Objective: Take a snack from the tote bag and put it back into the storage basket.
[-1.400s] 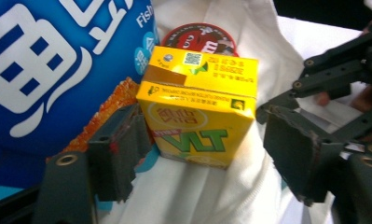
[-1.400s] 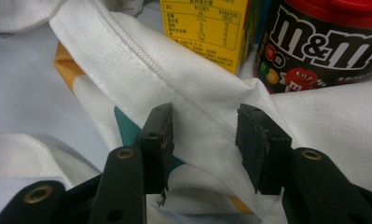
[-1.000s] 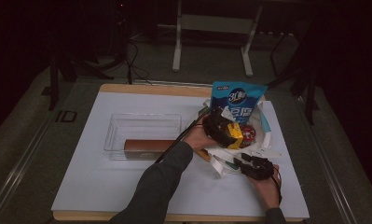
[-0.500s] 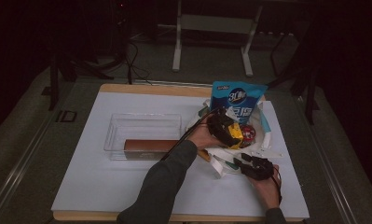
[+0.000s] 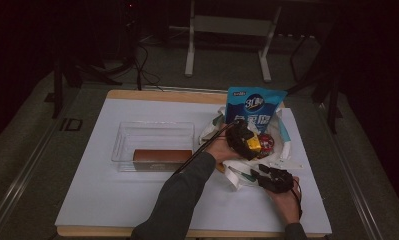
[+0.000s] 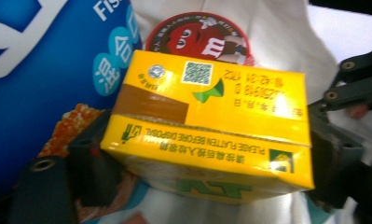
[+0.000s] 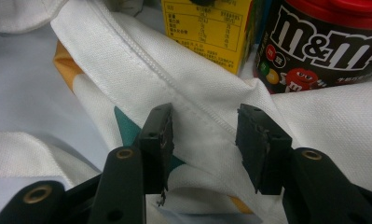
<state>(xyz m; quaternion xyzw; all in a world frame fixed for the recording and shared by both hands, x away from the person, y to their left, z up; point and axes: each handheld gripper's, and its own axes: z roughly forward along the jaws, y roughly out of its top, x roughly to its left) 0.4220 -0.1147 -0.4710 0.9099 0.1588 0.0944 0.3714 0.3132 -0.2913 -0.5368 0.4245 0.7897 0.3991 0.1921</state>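
Barely anything has shifted over the last second: the yellow carton (image 6: 207, 126) stays clamped in the left gripper (image 5: 244, 140), both hands parked in the same spots over the white cloth bag (image 5: 282, 150). Up close in the left gripper view, the black jaws press on the carton's two ends, printed side up, and it sits over the open bag near the table's right side. Just behind it peeks the red lid of the M&M's tub (image 6: 197, 35), and the blue snack pouch (image 6: 44, 60) stands to the left. Now the right gripper (image 7: 202, 140): jaws parted, spread either side of a stitched fold of the bag, the cloth running between them, not pinched. From above, it sits at the bag's near edge, close to the person's body. Off to the left on the white table mat (image 5: 87, 200), a clear plastic bin (image 5: 152, 135) holds a brown box (image 5: 162, 157), well apart from the bag.
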